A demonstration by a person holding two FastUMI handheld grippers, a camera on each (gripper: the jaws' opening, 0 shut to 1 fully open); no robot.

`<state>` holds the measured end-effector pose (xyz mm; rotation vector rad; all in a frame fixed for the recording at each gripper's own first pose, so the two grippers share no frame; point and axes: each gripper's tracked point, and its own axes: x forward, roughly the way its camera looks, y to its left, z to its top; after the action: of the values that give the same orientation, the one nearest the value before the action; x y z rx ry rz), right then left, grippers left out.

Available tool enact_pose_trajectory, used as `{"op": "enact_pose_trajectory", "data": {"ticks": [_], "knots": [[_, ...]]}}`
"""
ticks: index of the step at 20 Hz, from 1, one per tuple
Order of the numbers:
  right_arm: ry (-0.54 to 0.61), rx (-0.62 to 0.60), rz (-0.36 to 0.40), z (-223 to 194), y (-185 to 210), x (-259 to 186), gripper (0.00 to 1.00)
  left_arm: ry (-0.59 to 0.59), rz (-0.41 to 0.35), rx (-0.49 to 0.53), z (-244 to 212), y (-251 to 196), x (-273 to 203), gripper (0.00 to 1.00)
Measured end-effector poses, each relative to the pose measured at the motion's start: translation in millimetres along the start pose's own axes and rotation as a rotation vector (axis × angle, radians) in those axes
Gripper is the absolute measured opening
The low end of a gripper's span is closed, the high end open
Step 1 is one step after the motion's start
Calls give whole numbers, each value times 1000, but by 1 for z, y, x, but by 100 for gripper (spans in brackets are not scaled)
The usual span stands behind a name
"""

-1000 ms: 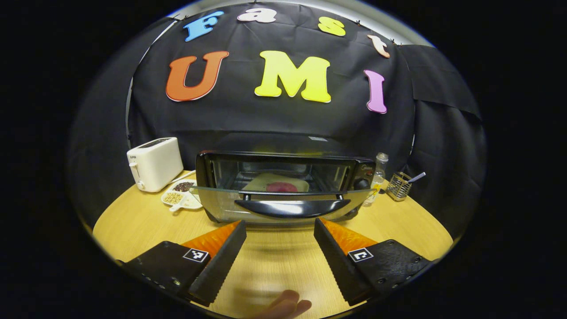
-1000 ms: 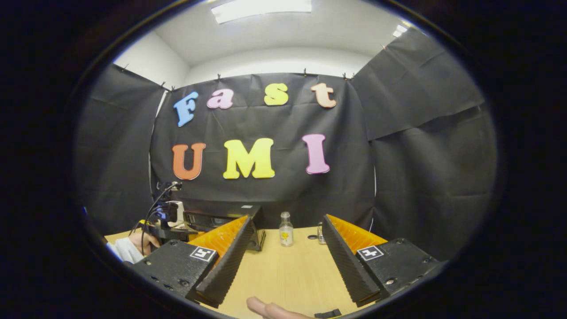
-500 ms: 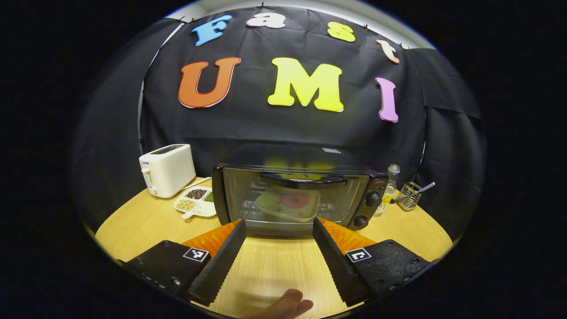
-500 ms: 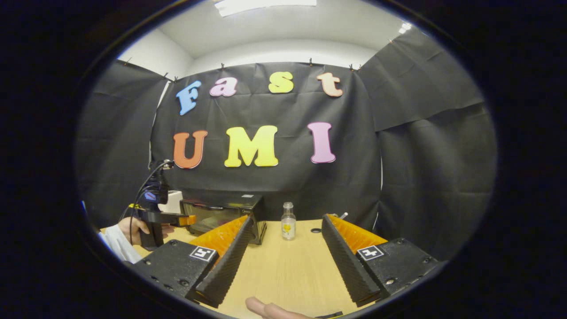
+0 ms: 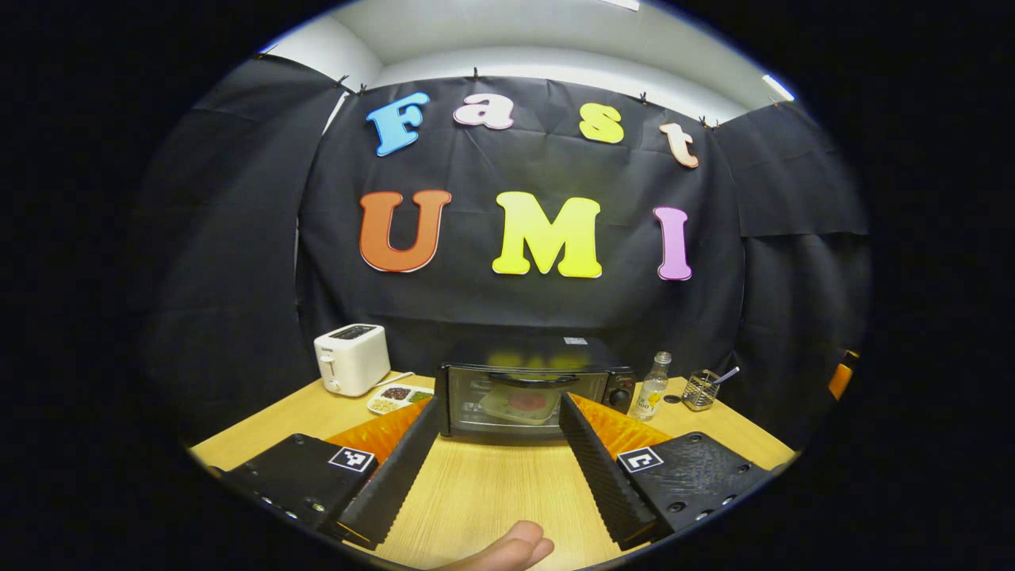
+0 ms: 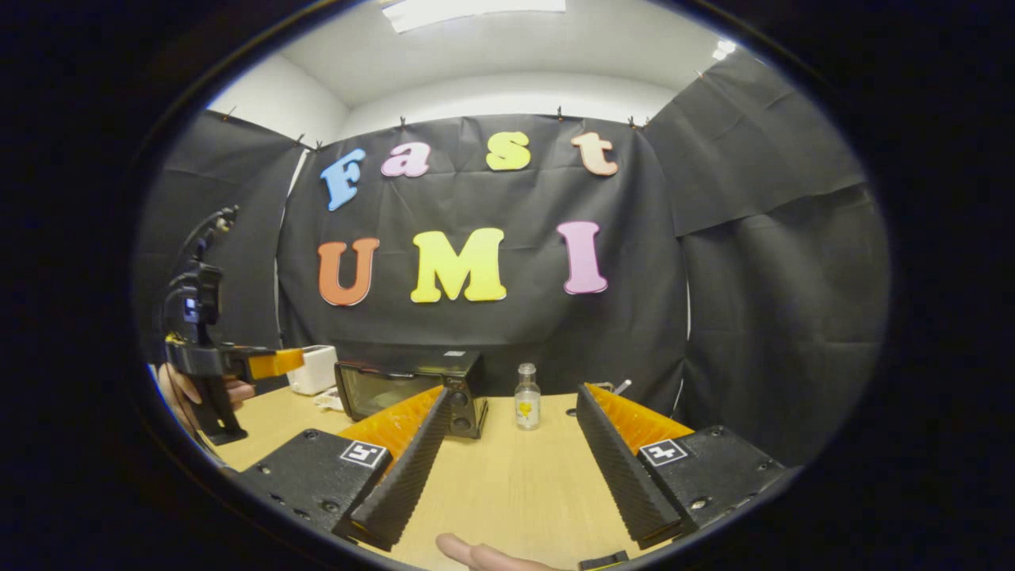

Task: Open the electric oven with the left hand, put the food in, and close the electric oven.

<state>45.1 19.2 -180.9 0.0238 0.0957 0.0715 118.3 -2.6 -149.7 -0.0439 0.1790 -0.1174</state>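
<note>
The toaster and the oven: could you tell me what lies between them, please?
A white divided dish of seeds lies on the table between toaster and oven, in the left gripper view.

Left claw [image 5: 498, 460] and right claw [image 6: 507, 456] both gape wide, empty, each held level above the tabletop.

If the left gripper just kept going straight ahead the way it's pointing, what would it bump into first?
Most likely the electric oven: it sits dead ahead between the left gripper's open jaws, its glass door shut with the food behind it. Bare table lies between, though depth is hard to judge.
</note>
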Motion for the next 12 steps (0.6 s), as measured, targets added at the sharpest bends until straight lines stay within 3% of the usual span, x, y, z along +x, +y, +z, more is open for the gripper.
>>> {"op": "enact_pose_trajectory", "data": {"ticks": [5,6,8,9,12], "knots": [[-45,4,-20,30,6,-39,100,-44,38,63,30,7,-73,95],[-52,8,-28,35,5,-45,96,-62,35,62,38,4,-87,95],[-58,8,-40,45,4,-56,100,-104,32,51,57,-1,-114,95],[-63,8,-40,52,2,-64,96,-121,36,51,66,-1,-127,95],[-92,18,-4,72,9,-85,100,-124,40,21,69,-6,-160,95]]}}
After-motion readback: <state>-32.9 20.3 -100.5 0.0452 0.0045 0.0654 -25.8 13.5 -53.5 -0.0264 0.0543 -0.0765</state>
